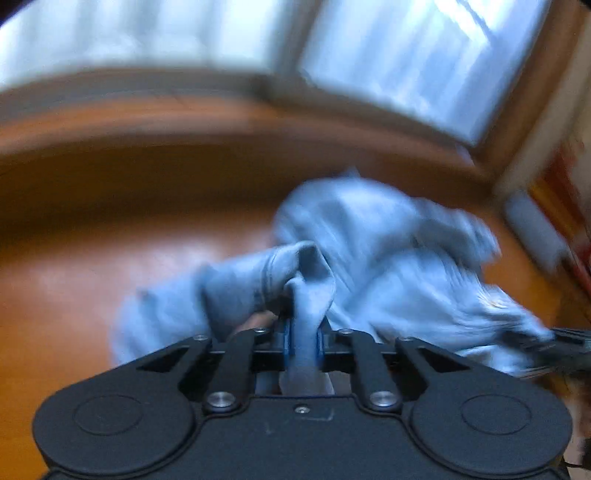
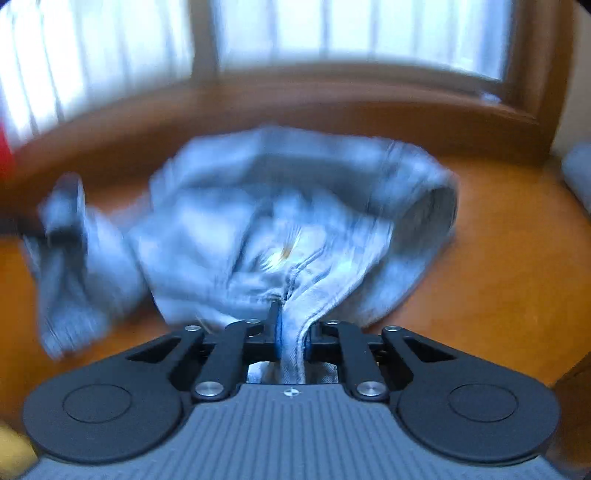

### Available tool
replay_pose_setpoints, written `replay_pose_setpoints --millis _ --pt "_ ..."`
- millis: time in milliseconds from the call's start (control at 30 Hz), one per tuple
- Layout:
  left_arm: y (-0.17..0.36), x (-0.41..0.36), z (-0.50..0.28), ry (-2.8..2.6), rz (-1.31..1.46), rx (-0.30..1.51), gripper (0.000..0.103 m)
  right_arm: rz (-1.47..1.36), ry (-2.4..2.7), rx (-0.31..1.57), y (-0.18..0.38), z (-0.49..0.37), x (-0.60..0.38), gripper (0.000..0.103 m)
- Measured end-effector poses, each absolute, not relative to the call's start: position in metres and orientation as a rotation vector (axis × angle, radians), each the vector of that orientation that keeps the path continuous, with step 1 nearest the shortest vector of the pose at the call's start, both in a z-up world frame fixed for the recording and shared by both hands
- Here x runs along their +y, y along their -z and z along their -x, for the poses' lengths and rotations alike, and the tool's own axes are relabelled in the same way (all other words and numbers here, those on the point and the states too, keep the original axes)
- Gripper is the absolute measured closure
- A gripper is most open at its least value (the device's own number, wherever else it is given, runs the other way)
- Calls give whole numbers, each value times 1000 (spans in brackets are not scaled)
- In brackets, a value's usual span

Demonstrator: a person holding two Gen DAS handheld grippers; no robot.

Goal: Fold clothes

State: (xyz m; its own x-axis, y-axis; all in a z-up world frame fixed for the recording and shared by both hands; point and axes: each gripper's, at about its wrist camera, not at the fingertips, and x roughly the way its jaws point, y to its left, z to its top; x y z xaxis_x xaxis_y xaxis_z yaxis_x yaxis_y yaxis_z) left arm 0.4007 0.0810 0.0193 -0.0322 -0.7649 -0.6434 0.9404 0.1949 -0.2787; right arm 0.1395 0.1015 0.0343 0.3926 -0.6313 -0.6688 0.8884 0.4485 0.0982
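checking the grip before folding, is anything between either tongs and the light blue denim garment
Nothing visible. The left tongs and right tongs each pinch a fold of the light blue denim garment directly, over the orange-brown wooden table.

wooden table (image 2: 498, 236) | bright windows (image 2: 362, 33) | wooden sill (image 1: 184, 122)

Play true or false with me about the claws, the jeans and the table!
1. The left gripper is shut on the jeans. True.
2. The right gripper is wide open and holds nothing. False: it is shut on a fold of the jeans.
3. The jeans are dark red. False: they are pale blue.
4. The jeans lie crumpled on an orange-brown table. True.
5. The jeans are neatly folded. False: they are bunched in a heap.
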Motion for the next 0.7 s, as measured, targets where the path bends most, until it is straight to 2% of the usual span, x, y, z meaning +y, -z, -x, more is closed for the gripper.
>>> replay_pose_setpoints --millis 233,367,400,433,500,600,700 --pt "-110 170 -481 979 2 510 91 -283 1122 132 -156 -143 60 93" --pt "-109 197 -503 866 35 571 88 -154 1220 36 -181 -156 21 93" --pt "-103 196 -500 869 3 587 78 -145 1251 32 -183 -161 9 93" --pt "-96 191 -492 884 -50 602 63 -147 1262 27 -186 -164 2 93" --pt "-81 179 -470 946 -159 625 50 -146 1274 19 -194 -170 -8 93" --pt "-60 150 -426 1120 -287 653 49 -85 1277 17 -214 -189 -16 93" --pt "-43 117 -371 1354 -333 670 43 2 1273 4 -253 -207 -20 93"
